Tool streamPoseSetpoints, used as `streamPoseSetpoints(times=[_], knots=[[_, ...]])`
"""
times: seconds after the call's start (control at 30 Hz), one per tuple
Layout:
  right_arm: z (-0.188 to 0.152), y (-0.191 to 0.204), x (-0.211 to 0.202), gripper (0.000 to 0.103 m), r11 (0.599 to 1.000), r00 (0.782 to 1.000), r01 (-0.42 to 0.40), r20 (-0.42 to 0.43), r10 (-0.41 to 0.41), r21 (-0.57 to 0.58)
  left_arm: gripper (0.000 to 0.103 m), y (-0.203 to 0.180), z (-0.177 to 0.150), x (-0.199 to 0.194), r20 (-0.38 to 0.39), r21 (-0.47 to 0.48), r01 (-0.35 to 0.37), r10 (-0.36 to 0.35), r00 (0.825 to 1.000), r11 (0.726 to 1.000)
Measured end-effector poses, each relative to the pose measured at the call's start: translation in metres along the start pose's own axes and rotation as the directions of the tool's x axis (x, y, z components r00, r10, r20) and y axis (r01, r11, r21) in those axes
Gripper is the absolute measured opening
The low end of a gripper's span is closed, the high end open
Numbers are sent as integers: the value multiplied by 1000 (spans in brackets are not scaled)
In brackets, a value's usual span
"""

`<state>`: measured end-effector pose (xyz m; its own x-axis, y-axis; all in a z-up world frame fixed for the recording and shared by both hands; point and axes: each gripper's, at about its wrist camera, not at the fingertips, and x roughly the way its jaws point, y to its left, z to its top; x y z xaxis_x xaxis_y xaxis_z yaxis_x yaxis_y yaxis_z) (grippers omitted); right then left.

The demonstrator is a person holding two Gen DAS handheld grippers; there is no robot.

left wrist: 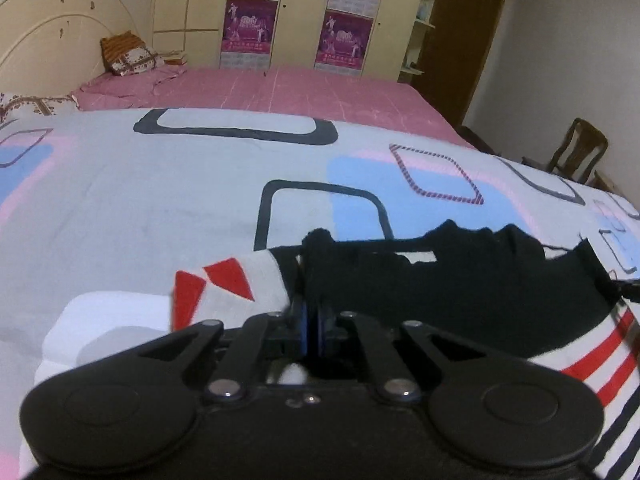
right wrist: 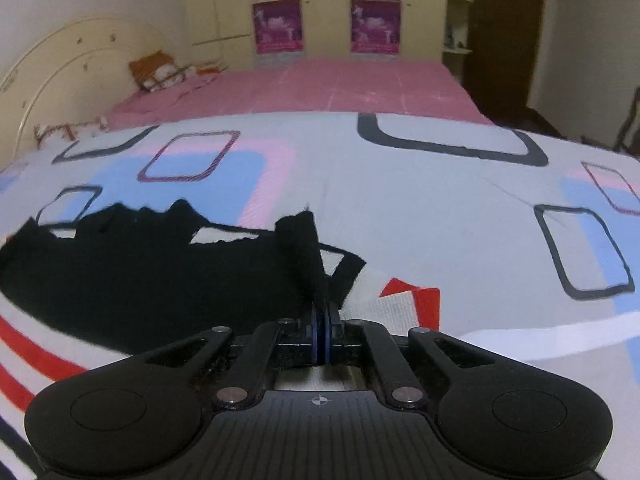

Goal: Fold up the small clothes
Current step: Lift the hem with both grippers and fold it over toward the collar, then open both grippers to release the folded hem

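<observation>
A small garment with a black top part (left wrist: 460, 280) and white, red and dark stripes (left wrist: 600, 368) lies on the patterned bedspread (left wrist: 160, 208). My left gripper (left wrist: 310, 320) is shut on the black edge at its left corner, next to a white and red sleeve (left wrist: 224, 284). In the right wrist view the same black part (right wrist: 140, 272) spreads to the left. My right gripper (right wrist: 322, 320) is shut on a bunched black edge (right wrist: 304, 248) at the right corner, beside a white and red sleeve (right wrist: 404, 304).
A pink sheet (left wrist: 300, 96) covers the far half of the bed, with pillows (left wrist: 128, 56) by the headboard. Cream wardrobes with purple posters (left wrist: 248, 28) stand behind. A wooden chair (left wrist: 576, 156) stands right of the bed.
</observation>
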<state>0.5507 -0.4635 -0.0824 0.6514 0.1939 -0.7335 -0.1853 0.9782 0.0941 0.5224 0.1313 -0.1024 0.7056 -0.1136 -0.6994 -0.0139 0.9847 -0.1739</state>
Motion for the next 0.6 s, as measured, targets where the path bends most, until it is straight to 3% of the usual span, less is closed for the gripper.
streamPoseSetpoints(times=[0.1, 0.17, 0.23, 0.27, 0.33, 0.47, 0.53, 0.6], knots=[[2, 5, -2, 2, 1000, 1000, 20, -7, -20, -18, 12, 3, 2, -2, -2, 4, 17, -17, 1000, 1000], [7, 7, -7, 5, 1000, 999, 29, 14, -29, -9, 33, 7, 3, -11, 13, -5, 8, -8, 1000, 1000], [11, 12, -33, 40, 999, 990, 44, 132, -43, -1, 36, 1, 5, -31, 95, 22, 21, -23, 995, 1000], [12, 18, -42, 40, 1000, 986, 21, 163, -19, -10, 36, -8, 5, -36, 105, 32, 35, -38, 994, 999], [21, 40, -34, 40, 999, 991, -38, 125, 42, -37, 36, -32, 7, -33, 92, 81, 78, -85, 992, 994], [23, 97, -3, 40, 987, 991, -115, 54, 121, -110, 41, -89, 3, -5, 1, 193, 94, -96, 995, 977], [17, 117, 14, 40, 982, 992, -124, -1, 126, -141, 51, -98, -3, 4, -15, 197, 101, -100, 995, 975], [11, 124, 20, 40, 972, 994, -113, -18, 111, -204, 52, -95, -8, 6, -14, 208, 98, -97, 995, 973]])
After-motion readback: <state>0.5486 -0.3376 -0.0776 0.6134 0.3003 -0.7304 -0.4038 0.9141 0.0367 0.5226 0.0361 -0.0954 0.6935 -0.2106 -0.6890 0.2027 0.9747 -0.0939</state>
